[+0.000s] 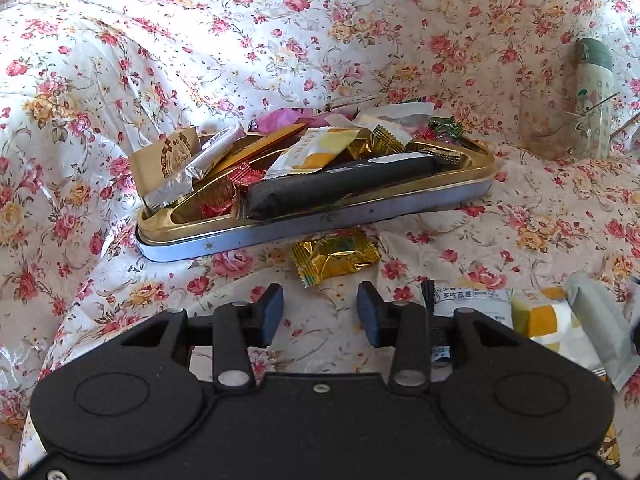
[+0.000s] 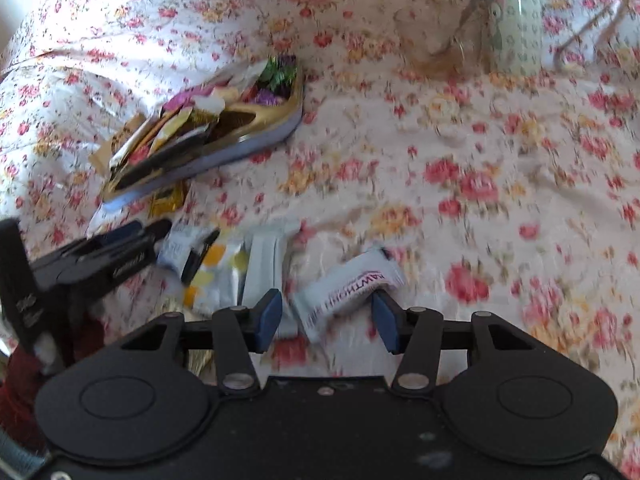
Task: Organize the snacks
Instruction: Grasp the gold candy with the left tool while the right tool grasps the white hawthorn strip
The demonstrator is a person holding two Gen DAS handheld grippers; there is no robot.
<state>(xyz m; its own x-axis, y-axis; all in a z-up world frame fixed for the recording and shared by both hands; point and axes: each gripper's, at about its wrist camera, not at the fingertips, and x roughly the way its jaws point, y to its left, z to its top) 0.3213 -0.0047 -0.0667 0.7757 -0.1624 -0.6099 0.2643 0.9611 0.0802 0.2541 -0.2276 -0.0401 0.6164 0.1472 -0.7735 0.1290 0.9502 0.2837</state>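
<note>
left tongs (image 1: 320, 312) gape empty over the floral cloth (image 1: 100, 80), a gold packet (image 1: 336, 254) at 12 o'clock just before the snack tin (image 1: 320, 220). right tongs (image 2: 326, 318) stand open around a white hawthorn packet (image 2: 348, 292), pads not pressing it.

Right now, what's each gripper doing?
Left gripper: open, empty, short of the gold packet.
Right gripper: open around the white packet, not gripping yet.
</note>
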